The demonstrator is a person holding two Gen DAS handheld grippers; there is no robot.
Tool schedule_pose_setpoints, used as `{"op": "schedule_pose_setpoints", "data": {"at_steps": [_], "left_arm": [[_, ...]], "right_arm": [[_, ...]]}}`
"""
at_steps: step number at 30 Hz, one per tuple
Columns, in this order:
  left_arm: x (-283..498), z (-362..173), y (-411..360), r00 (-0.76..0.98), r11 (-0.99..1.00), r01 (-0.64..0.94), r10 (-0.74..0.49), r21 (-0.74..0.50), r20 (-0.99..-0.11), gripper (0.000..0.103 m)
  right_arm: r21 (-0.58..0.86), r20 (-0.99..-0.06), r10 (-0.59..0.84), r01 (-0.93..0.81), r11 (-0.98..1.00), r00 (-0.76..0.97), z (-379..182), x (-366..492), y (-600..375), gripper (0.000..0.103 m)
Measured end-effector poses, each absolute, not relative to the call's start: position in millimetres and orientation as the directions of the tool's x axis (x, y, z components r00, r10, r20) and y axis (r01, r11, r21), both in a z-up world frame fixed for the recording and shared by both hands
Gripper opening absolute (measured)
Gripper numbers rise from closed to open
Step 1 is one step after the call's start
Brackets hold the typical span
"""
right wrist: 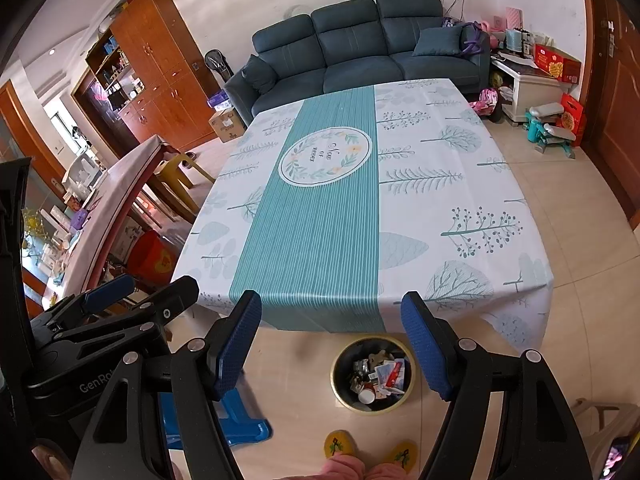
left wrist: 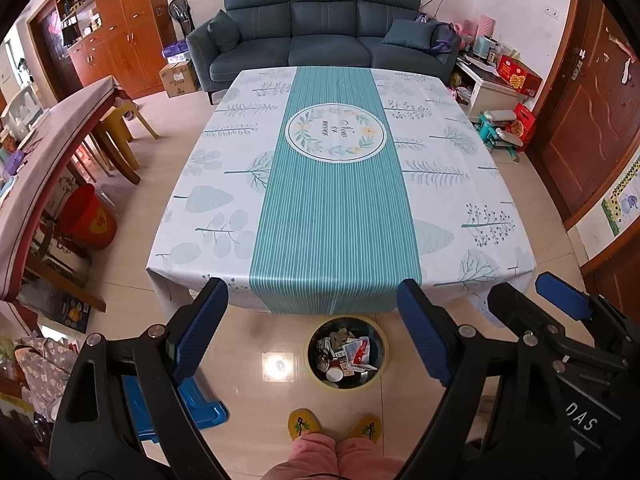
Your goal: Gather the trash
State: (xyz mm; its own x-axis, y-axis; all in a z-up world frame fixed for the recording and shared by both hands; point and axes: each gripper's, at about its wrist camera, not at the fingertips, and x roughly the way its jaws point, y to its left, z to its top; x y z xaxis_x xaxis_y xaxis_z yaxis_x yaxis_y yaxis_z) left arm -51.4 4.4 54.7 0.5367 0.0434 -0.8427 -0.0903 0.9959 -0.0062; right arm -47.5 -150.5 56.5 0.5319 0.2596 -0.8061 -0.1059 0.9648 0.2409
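Observation:
A round black bin with a yellow rim stands on the floor just in front of the table; it also shows in the right wrist view. It holds several pieces of trash: wrappers, a red packet, a small cup. My left gripper is open and empty, held above the floor over the table's near edge. My right gripper is open and empty beside it; it also shows in the left wrist view. The left gripper shows at the left of the right wrist view.
The table wears a white and teal cloth. A blue stool stands on the floor to the left of the bin. A person's yellow slippers are below the bin. A sofa is behind, a wooden table and red bucket left.

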Motion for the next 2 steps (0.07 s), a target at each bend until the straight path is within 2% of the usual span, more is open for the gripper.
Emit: {"op": "schedule_pose_setpoints", "data": {"at_steps": [2], "left_arm": [[-51.2,54.5,4.6,0.536,0.996,-0.090,0.043,-0.007,-0.843,0.084]], "right_arm": [[0.241,-0.806,0.260,-0.106,0.965,0.532,56.3,-47.6,-150.4,0.073]]}}
